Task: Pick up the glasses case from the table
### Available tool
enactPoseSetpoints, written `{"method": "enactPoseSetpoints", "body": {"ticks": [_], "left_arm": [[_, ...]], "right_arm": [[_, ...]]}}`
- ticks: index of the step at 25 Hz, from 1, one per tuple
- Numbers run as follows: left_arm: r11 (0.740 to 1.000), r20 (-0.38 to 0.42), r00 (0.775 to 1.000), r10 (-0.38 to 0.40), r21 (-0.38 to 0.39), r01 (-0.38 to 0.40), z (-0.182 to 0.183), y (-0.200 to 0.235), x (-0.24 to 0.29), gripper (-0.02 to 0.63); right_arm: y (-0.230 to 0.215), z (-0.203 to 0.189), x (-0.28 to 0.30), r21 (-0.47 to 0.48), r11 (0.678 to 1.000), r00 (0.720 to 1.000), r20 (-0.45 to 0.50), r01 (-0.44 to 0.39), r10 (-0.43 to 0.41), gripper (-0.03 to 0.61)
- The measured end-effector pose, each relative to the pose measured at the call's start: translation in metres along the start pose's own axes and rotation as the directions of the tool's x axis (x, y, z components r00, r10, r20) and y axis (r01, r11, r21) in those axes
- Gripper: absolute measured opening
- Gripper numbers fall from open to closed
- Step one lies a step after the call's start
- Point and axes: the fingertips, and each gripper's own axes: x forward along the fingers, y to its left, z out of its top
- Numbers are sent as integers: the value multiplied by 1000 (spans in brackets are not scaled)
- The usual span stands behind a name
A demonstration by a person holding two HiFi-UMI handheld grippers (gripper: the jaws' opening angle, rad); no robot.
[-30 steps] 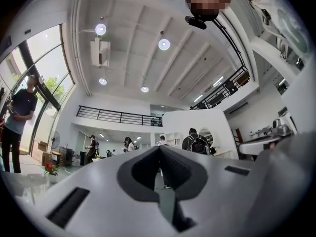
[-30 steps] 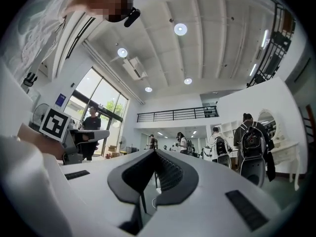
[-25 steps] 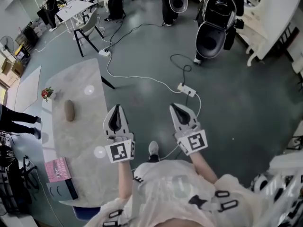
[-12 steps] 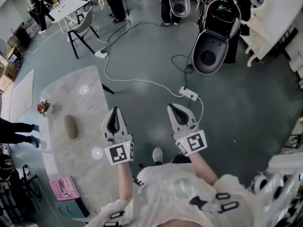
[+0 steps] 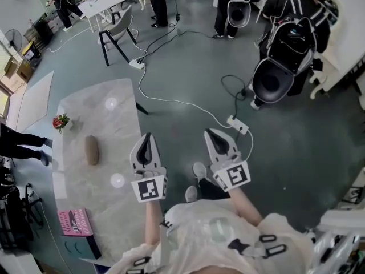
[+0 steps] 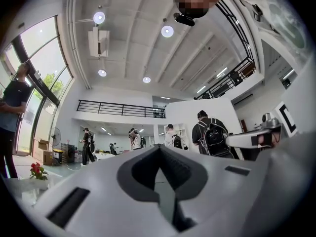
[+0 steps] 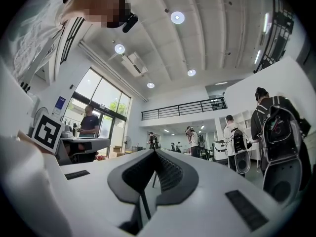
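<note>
The glasses case [image 5: 92,150], a brown oval pouch, lies on the marble table [image 5: 114,130] at the left of the head view. My left gripper [image 5: 147,136] hangs by the table's right edge, to the right of the case and apart from it. It is shut and holds nothing. My right gripper [image 5: 210,133] is over the grey floor further right, also shut and holding nothing. In the left gripper view the left gripper [image 6: 159,148] points level into the room. The right gripper [image 7: 155,152] does the same in its own view. Neither gripper view shows the case.
A small pot of red flowers [image 5: 60,121] stands at the table's far left, and a pink book [image 5: 74,222] lies at its near end. A power strip [image 5: 238,124] and cables cross the floor. A chair [image 5: 117,36] and several people with backpacks [image 5: 291,39] stand further off.
The whole view has shifted, and the table and case now lie a little nearer my left gripper. Both grippers stay side by side and shut.
</note>
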Motion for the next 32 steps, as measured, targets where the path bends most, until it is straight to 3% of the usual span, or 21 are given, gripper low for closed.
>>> {"method": "enactPoseSetpoints", "body": {"ticks": [6, 17, 26, 32], "left_arm": [[999, 14, 999, 41, 14, -41, -4, 4, 24, 3], [984, 27, 985, 169, 46, -170, -6, 13, 118, 3], [942, -5, 945, 328, 72, -327, -18, 44, 125, 3], [945, -13, 950, 313, 108, -309, -23, 53, 135, 3]], "right_arm": [[-21, -15, 34, 17, 998, 999, 1, -54, 54, 2], [-99, -21, 108, 25, 990, 990, 27, -138, 137, 2], [-107, -40, 151, 60, 965, 967, 12, -256, 256, 2], [-111, -49, 169, 37, 970, 970, -9, -241, 241, 2]]}}
